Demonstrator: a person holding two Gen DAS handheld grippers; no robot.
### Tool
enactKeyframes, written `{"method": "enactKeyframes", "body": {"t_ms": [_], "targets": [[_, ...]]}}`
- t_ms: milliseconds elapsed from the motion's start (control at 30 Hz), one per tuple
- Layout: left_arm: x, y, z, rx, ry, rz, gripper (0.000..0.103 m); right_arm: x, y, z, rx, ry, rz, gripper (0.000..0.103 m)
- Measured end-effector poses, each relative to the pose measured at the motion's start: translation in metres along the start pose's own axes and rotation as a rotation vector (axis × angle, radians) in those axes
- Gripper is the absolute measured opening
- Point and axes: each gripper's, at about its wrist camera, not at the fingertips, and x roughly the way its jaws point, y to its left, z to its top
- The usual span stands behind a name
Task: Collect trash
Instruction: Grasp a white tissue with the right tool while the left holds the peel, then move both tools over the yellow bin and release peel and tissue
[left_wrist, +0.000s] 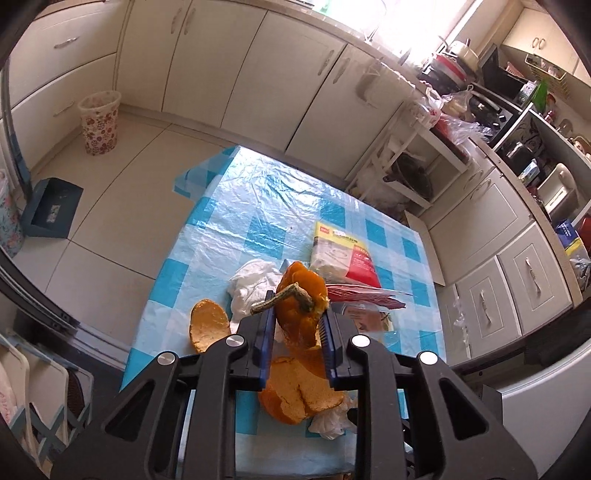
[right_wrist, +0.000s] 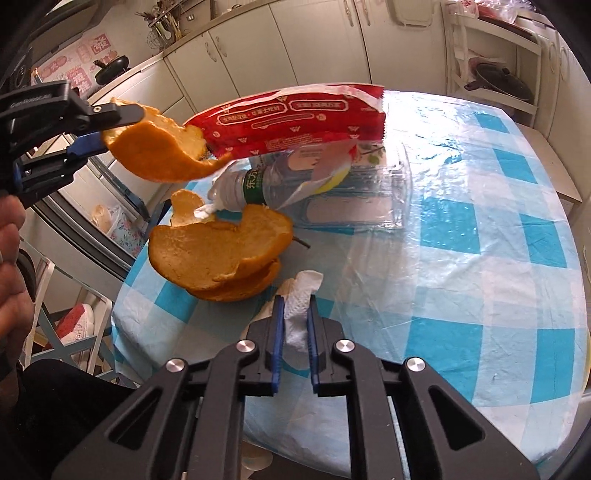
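In the left wrist view my left gripper (left_wrist: 297, 314) is shut on a curled piece of orange peel (left_wrist: 303, 291) with a dried stem, lifted off the blue checked table (left_wrist: 258, 206). The right wrist view shows that same left gripper (right_wrist: 110, 129) in the air at upper left with the peel (right_wrist: 159, 151) hanging from it. My right gripper (right_wrist: 294, 306) is low over the table, shut on a white crumpled tissue (right_wrist: 301, 291). More peel lies on the table: a stacked pile (right_wrist: 221, 254) and a single piece (left_wrist: 208, 325).
A red snack wrapper (right_wrist: 295, 118), a water bottle (right_wrist: 266, 184) and a clear plastic tray (right_wrist: 354, 199) lie mid-table, with a yellow-and-white packet (left_wrist: 340, 254) and another tissue (left_wrist: 255, 288). A floral waste bin (left_wrist: 99, 122) and a dustpan (left_wrist: 51, 206) stand on the floor.
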Motion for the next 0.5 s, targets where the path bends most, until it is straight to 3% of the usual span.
{"method": "enactKeyframes", "body": {"t_ms": [367,500], "targets": [[-0.011,-0.028,-0.006,0.074,-0.021,-0.081,0.021,-0.025,-0.043,0.0,0.136,-0.043,0.114,0.012],[-0.011,-0.041,-0.009,0.102,-0.019,-0.101,0.021,-0.036,-0.055,-0.004,0.147,-0.069,0.109,0.012]]}}
